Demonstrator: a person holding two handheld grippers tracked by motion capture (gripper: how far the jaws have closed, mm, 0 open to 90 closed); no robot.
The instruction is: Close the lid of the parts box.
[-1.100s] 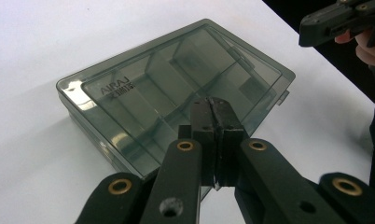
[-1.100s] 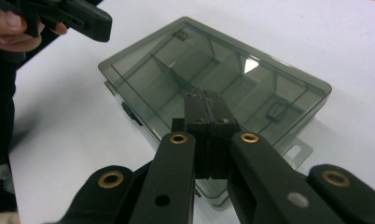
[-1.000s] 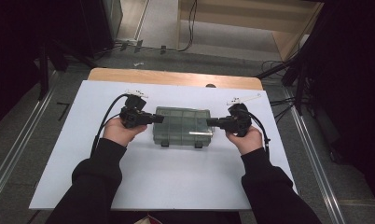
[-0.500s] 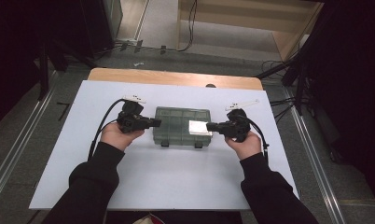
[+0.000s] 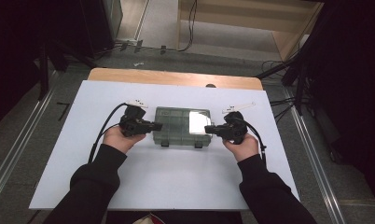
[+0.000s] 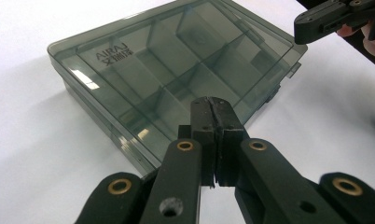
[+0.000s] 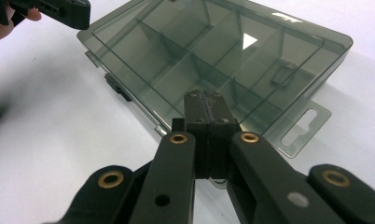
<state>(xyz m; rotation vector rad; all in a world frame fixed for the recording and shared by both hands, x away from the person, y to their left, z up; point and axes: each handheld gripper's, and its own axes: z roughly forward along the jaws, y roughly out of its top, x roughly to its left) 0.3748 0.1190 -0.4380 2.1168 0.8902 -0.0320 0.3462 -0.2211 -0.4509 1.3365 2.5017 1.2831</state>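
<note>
Organizer box (image 5: pixel 182 127), smoky clear plastic, lid down, mid-table (image 5: pixel 176 186). Left gripper (image 5: pixel 154 126) at its left end, right gripper (image 5: pixel 209 129) at its right end, both pressed together, empty. I judge uneven pushes could skew the box.

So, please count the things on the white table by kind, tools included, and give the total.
Clear grey plastic compartment box: 1
Black two-jaw tools: 2, left tool and right tool, both shut
Total: 3
</note>
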